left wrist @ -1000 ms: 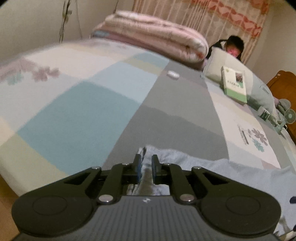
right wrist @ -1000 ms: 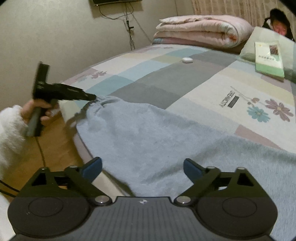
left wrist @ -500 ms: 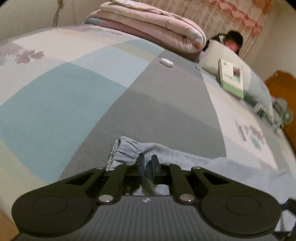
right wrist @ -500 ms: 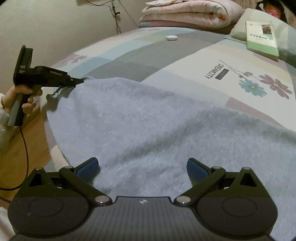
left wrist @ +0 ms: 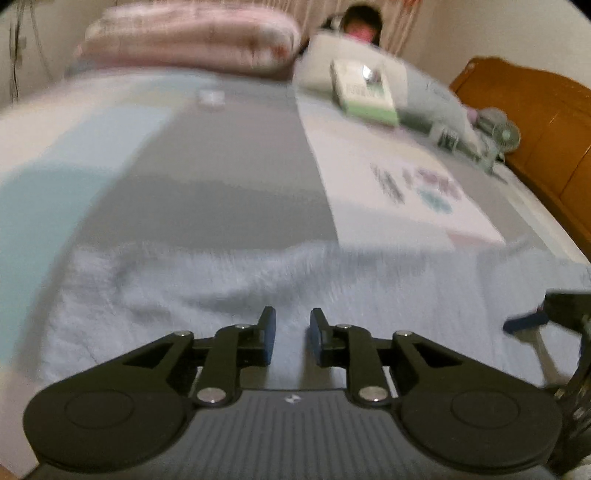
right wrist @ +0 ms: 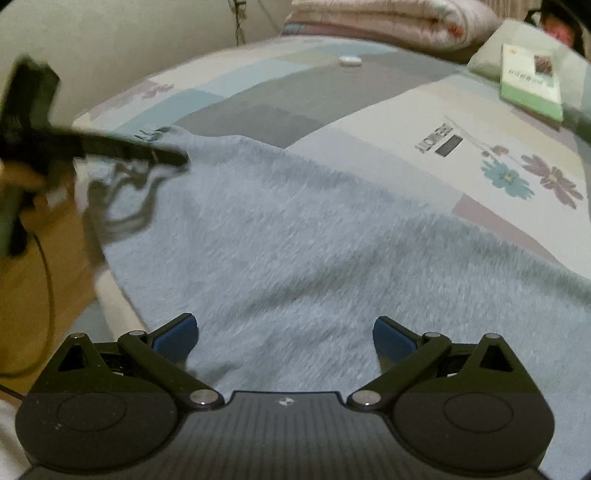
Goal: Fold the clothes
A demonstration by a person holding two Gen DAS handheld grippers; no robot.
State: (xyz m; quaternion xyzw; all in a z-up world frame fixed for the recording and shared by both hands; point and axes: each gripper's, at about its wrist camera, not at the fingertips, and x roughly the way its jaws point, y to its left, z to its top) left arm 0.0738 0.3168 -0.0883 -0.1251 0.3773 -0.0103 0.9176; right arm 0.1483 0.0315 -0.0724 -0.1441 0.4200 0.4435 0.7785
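Pale blue fleecy garment (right wrist: pixel 314 251), spread nearly flat across the near part of a patchwork-quilted bed (right wrist: pixel 258 99), with a gathered elastic edge toward the left side in the right wrist view. Soft, limp and light by the look of the pile: likely to drape and sag when lifted, to cling a little to the quilt, not slippery, not fragile. Best taken at the gathered hem or a corner, where thicker fabric gives the pads something to bite, with a second hold along the opposite edge so the fold stays straight. Left tool (left wrist: pixel 289 326) over the fleece, jaws parted by a narrow gap after just opening, nothing pinched between them. Right tool (right wrist: pixel 284 332) spread wide above the near edge of the garment, empty. Farther off on the bed: a folded pink duvet (right wrist: pixel 388 18), a small white oval object (right wrist: pixel 350 60), a green-and-white book (right wrist: pixel 532 81) on a pale pillow. Wooden furniture (left wrist: pixel 535 122) to the right in the blurred left wrist view.
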